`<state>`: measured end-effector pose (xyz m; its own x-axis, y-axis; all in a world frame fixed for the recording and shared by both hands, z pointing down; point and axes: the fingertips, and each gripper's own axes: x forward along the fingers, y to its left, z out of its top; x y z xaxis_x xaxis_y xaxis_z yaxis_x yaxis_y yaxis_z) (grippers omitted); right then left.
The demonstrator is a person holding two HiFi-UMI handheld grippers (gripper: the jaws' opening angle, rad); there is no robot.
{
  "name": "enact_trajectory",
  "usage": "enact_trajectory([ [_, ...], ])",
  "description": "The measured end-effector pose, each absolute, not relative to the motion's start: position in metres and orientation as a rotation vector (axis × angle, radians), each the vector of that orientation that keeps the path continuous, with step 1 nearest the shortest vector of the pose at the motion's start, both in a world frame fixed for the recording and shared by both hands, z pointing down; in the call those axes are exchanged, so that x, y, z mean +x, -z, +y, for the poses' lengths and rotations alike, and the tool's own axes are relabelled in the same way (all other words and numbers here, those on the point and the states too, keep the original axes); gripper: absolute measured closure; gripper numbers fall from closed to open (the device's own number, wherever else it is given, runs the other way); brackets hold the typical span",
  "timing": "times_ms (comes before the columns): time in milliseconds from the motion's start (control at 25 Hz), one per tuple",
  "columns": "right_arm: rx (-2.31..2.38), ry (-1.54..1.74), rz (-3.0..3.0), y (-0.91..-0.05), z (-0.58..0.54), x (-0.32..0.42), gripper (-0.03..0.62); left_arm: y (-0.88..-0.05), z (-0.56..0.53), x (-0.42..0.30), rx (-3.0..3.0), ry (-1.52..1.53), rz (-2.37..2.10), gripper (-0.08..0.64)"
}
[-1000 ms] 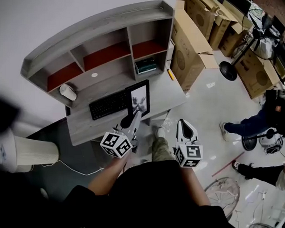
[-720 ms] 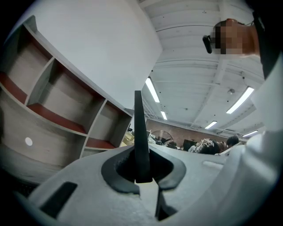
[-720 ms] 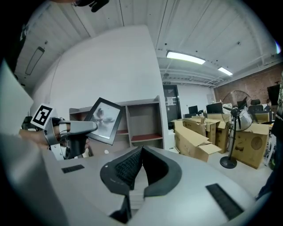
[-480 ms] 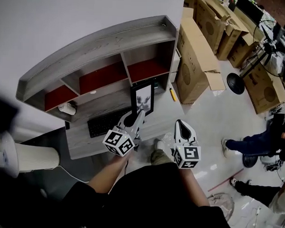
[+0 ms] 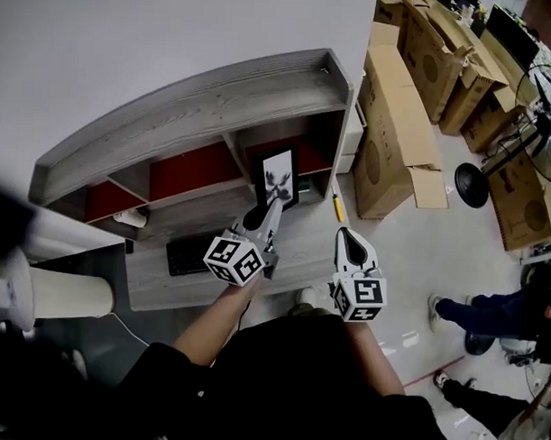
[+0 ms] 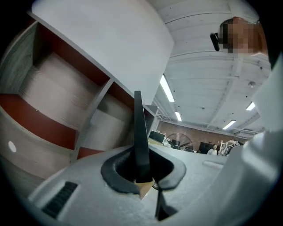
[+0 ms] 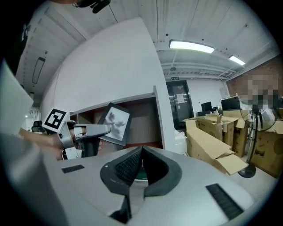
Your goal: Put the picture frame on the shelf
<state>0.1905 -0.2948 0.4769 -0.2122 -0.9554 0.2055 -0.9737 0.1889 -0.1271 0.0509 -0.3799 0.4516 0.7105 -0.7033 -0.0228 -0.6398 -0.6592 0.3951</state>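
The black picture frame [image 5: 279, 179] with a grey print stands upright in front of the right-hand compartment of the grey wooden shelf [image 5: 198, 104] with red backs. My left gripper [image 5: 267, 214] is shut on the frame's lower edge. In the left gripper view the frame [image 6: 139, 132] shows edge-on between the pads, with the shelf's compartments behind it. My right gripper [image 5: 347, 240] hangs to the right over the desk's front edge, shut and holding nothing. The right gripper view shows the frame [image 7: 114, 124] held by the left gripper [image 7: 95, 130] before the shelf's red-backed opening.
A black keyboard [image 5: 189, 252] lies on the desk below the shelf, with a white mug [image 5: 131, 217] at the left and a yellow pen [image 5: 337, 208] at the right. Cardboard boxes [image 5: 396, 129] line the right side. A white cylinder [image 5: 65, 297] stands at the left, a person's legs [image 5: 489, 312] far right.
The left gripper has carried the frame up from the desk by the keyboard to the front of the shelf's right compartment. The right gripper has stayed shut beside it.
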Motion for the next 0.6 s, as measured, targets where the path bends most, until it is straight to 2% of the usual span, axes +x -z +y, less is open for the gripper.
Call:
enact_trajectory([
  [600,1.672,-0.232,-2.436,-0.485,-0.362,0.186,0.578,-0.504,-0.487,0.061,2.486,0.234,-1.216,0.517],
])
